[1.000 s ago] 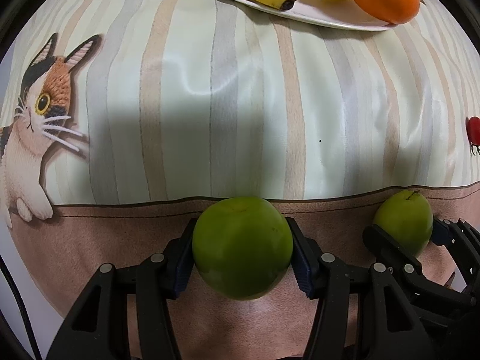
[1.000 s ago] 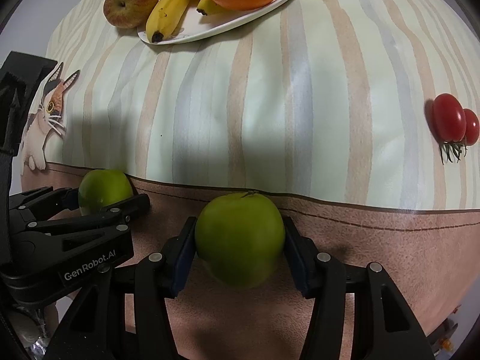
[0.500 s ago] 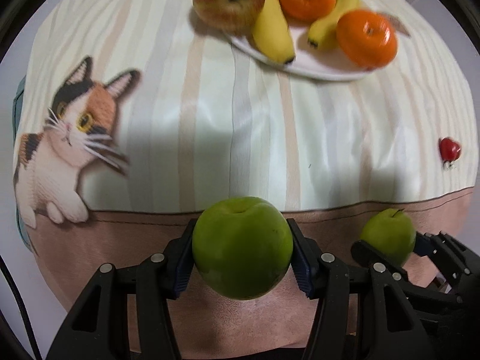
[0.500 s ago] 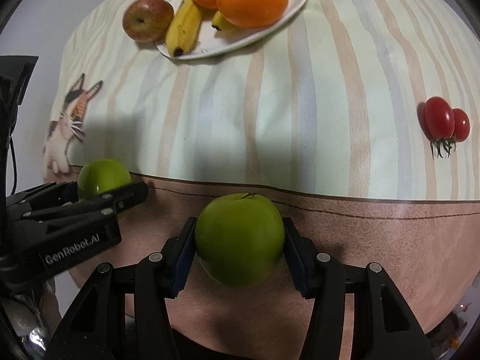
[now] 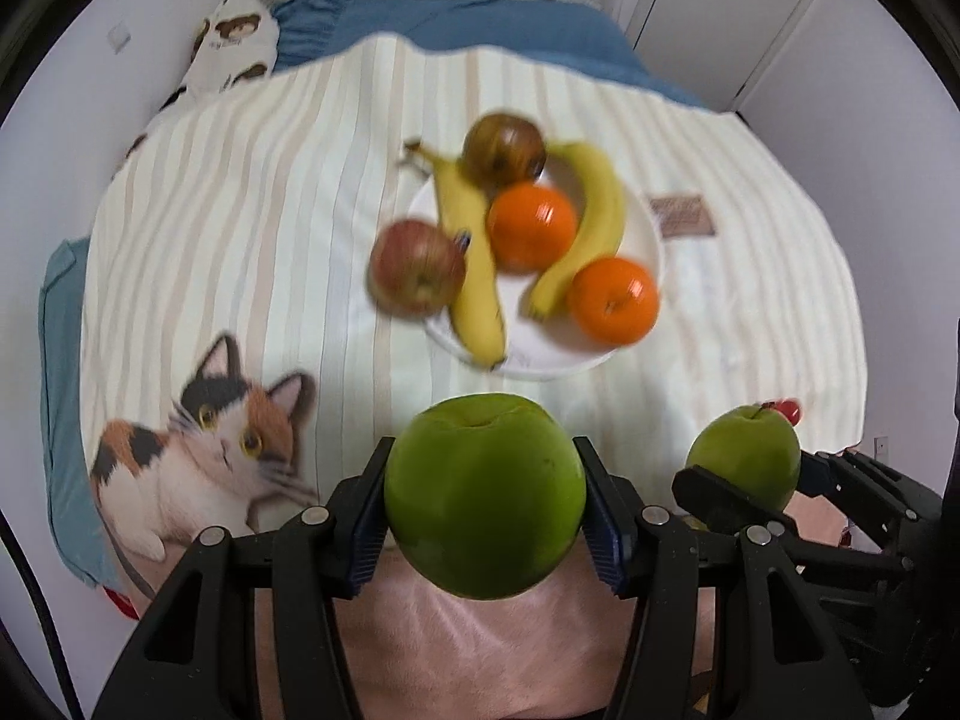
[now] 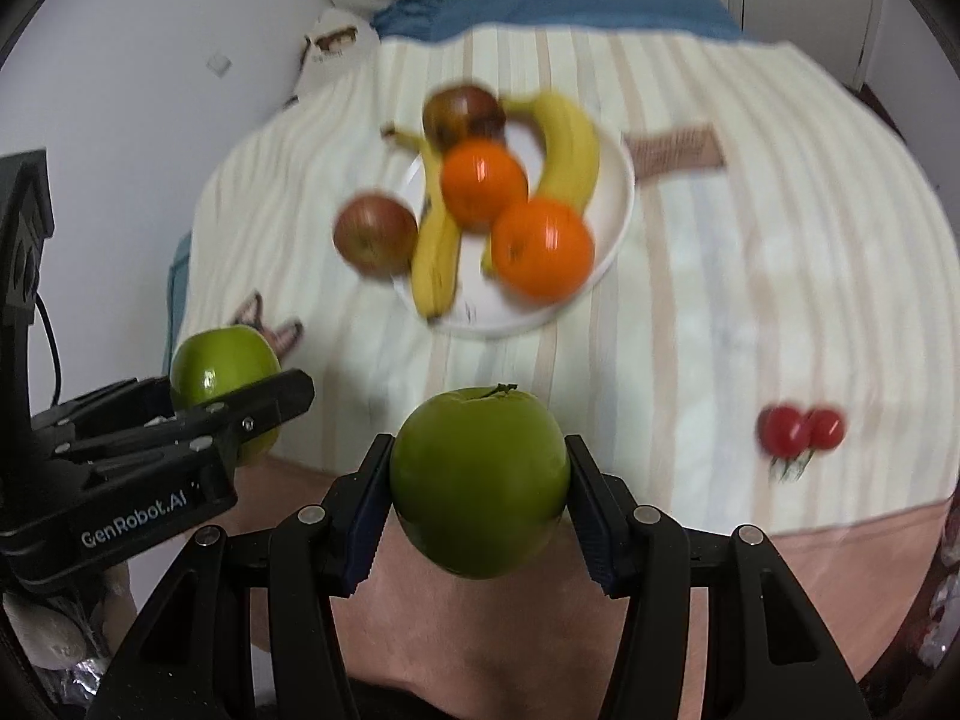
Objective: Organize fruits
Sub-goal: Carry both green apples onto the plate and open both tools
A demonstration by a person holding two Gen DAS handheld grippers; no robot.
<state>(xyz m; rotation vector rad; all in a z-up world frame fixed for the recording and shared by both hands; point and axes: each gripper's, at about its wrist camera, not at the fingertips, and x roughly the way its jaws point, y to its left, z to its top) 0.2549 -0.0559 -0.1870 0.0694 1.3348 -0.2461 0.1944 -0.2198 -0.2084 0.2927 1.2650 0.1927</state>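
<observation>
A round green apple (image 5: 485, 495) is being pinched between the blue-padded fingers of the left gripper (image 5: 486, 504), and a second round green apple with a short stem (image 6: 480, 480) is being pinched in the same way by the right gripper (image 6: 479, 489). Both fruits are being held in the air above the near, pinkish edge of the striped cloth-covered table (image 5: 252, 228), the two grippers being carried side by side.

The white round plate (image 5: 651, 222) is being approached from the near side: it lies straight ahead of and beyond both grippers, well apart from them. It is already being crowded by two yellow bananas (image 5: 474, 264), whose long axes run roughly towards the grippers, two oranges (image 5: 612, 300) and a dark red apple (image 5: 504, 147). A red-yellow apple (image 5: 417, 267) is sitting at the plate's left edge; whether it is on the rim cannot be told through the blur. Two small red tomatoes (image 6: 801, 429) are lying on the cloth to the right, nearer the right gripper.

Neither gripper is judged clearly nearer the plate. The free white space is being judged to lie along the near rim, so a forward reach and lowering there is likely being called for.
</observation>
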